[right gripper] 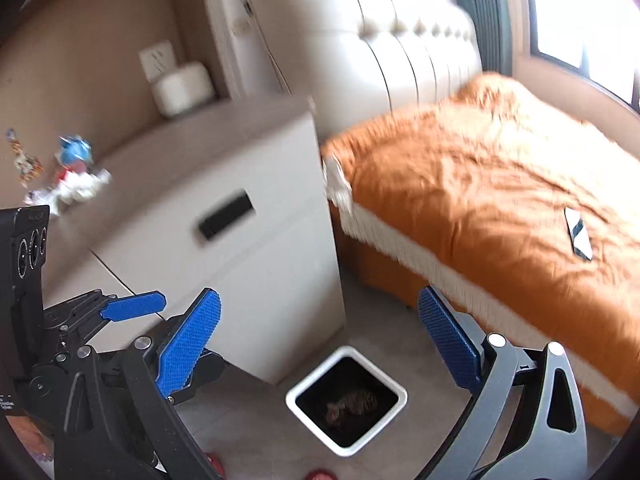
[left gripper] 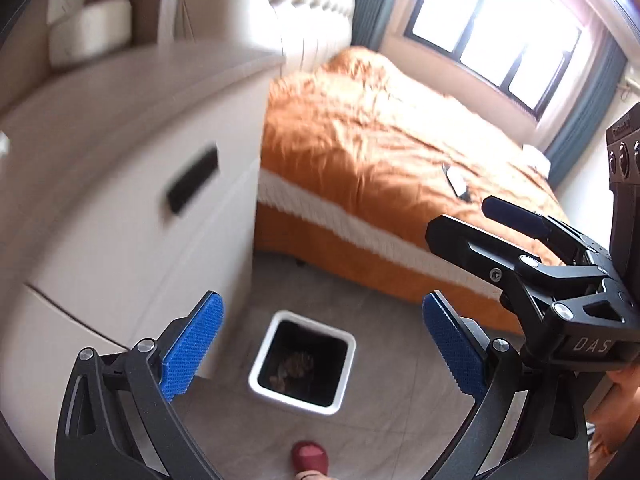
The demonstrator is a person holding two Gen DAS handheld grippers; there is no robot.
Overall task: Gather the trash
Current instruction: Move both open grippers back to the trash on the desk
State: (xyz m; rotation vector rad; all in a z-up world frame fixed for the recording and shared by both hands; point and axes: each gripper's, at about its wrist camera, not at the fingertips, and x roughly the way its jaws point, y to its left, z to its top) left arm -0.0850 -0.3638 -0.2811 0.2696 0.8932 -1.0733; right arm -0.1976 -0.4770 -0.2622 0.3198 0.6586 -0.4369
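Note:
A white square trash bin (left gripper: 256,376) (right gripper: 304,412) stands on the floor beside the nightstand, with brownish crumpled scraps (right gripper: 352,402) at its bottom. Crumpled wrappers (right gripper: 70,176), blue, white and red, lie on the nightstand top, with a smaller colourful piece (right gripper: 24,160) to their left. My left gripper (left gripper: 322,304) hangs open and empty above the bin; in the right wrist view it (right gripper: 168,332) shows at the lower left. My right gripper (right gripper: 320,296) is open and empty too, above and just behind the bin, and in the left wrist view it (left gripper: 464,218) reaches in from the right.
A white nightstand (right gripper: 240,248) with a dark drawer handle (right gripper: 226,216) carries a white rounded object (right gripper: 182,88) at its back. A bed with an orange cover (right gripper: 500,184) fills the right side; a phone-like item (right gripper: 578,232) lies on it. A person's red slipper (left gripper: 310,456) is near the bin.

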